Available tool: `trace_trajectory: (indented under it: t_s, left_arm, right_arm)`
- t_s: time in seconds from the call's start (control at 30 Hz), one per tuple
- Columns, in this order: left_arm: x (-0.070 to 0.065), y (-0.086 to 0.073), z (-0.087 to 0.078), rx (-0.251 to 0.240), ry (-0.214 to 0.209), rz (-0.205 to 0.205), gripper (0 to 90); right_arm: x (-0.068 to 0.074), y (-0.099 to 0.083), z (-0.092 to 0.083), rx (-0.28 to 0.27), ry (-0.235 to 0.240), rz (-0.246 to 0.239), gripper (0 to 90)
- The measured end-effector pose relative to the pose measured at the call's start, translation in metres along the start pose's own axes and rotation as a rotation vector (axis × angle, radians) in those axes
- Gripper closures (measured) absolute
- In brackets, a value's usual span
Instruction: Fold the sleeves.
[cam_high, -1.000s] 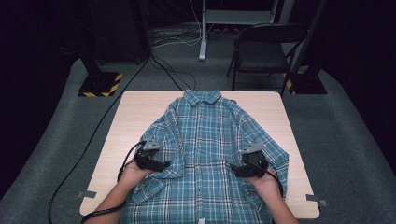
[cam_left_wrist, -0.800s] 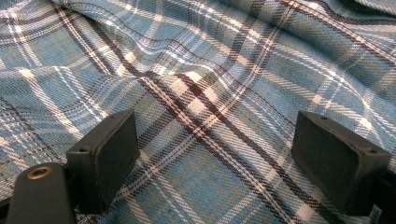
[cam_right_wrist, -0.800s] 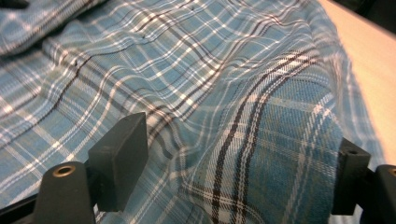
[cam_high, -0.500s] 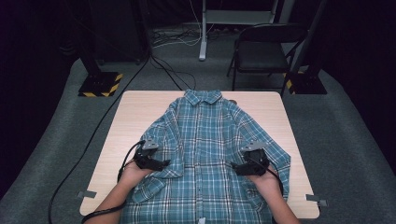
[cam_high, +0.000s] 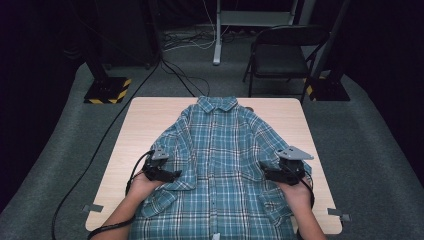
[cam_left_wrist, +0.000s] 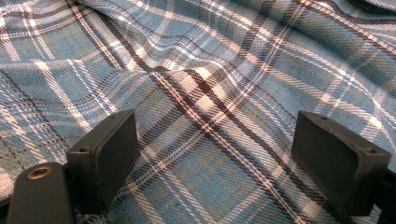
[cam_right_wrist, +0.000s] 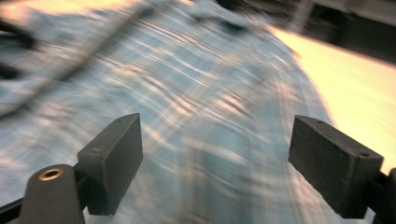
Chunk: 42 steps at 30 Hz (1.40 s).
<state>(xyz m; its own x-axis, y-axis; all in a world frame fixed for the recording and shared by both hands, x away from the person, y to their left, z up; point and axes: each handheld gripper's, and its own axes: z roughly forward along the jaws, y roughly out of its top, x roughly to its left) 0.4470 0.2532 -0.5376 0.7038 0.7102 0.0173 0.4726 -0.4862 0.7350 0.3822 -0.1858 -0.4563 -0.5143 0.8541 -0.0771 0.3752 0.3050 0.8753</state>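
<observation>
While you look down from the high view, the plaid shirt (cam_high: 220, 165) lies flat and buttoned on the table (cam_high: 150, 125), collar at the far edge, hem toward you, its long axis running straight away from you. Your left gripper (cam_high: 167, 175) rests at the folded-in left sleeve; your right gripper (cam_high: 272, 175) sits over the opposite sleeve, equally near.

Through the left gripper view, both jaws stand wide apart with plaid cloth (cam_left_wrist: 205, 93) lying loose just beyond and beneath them, nothing pinched.

Through the right gripper view, blurred by motion, the jaws have just been opening and hold nothing; the fabric (cam_right_wrist: 196, 121) lies ahead and below, bare tabletop to the right.
</observation>
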Motion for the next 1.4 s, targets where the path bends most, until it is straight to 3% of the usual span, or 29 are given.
trace_trajectory:
  t_s: [0.03, 0.1, 0.2, 0.27, 0.33, 0.37, 0.5, 0.67, 0.8, 0.9, 0.97, 1.03, 1.07, 1.2, 1.4]
  left_arm:
    - [0.000, 0.001, 0.000, 0.004, 0.001, -0.002, 14.0]
    - [0.000, 0.002, -0.001, 0.015, 0.003, -0.002, 14.0]
    - [0.001, 0.003, -0.003, 0.020, 0.016, -0.009, 14.9]
    - [0.003, 0.003, -0.006, 0.010, 0.023, -0.014, 14.9]
    - [0.006, 0.002, -0.007, -0.005, 0.027, -0.024, 14.9]
    - [0.008, 0.001, -0.007, -0.011, 0.024, -0.032, 14.6]
    - [0.010, -0.002, -0.002, -0.016, 0.015, -0.036, 13.9]
    - [0.010, -0.001, 0.002, -0.030, 0.027, -0.029, 13.6]
    - [0.012, 0.002, 0.006, -0.033, 0.039, -0.043, 14.0]
    - [0.016, 0.006, 0.009, -0.033, 0.039, -0.045, 14.2]
    - [0.019, 0.008, 0.011, -0.036, 0.041, -0.057, 14.3]
    - [0.019, 0.008, 0.011, -0.036, 0.040, -0.054, 14.2]
    - [0.019, 0.008, 0.011, -0.035, 0.038, -0.049, 14.2]
    - [0.018, 0.008, 0.011, -0.030, 0.038, -0.038, 14.2]
    - [0.018, 0.008, 0.011, -0.030, 0.040, -0.036, 13.8]
  right_arm:
    - [0.010, 0.004, 0.001, -0.014, 0.044, -0.027, 17.8]
    - [0.032, 0.007, 0.011, 0.011, 0.151, -0.075, 18.9]
    - [0.061, 0.000, 0.040, 0.101, 0.264, -0.141, 19.6]
    - [0.076, -0.006, 0.059, 0.166, 0.307, -0.174, 20.2]
    - [0.086, -0.011, 0.074, 0.205, 0.318, -0.212, 20.8]
    - [0.088, -0.012, 0.080, 0.216, 0.321, -0.206, 20.5]
    - [0.088, -0.016, 0.092, 0.232, 0.325, -0.167, 20.6]
    - [0.076, -0.025, 0.099, 0.257, 0.317, -0.100, 20.5]
    - [0.071, -0.025, 0.103, 0.277, 0.271, -0.085, 24.4]
    - [0.067, -0.025, 0.108, 0.265, 0.252, -0.113, 24.9]
    - [0.063, -0.024, 0.110, 0.260, 0.232, -0.090, 26.4]
    - [0.067, -0.019, 0.111, 0.305, 0.223, -0.084, 24.4]
    - [0.071, -0.017, 0.110, 0.320, 0.229, -0.092, 23.9]
    - [0.101, -0.008, 0.104, 0.253, 0.308, -0.189, 25.2]
    - [0.153, 0.003, 0.106, 0.167, 0.504, -0.268, 29.4]
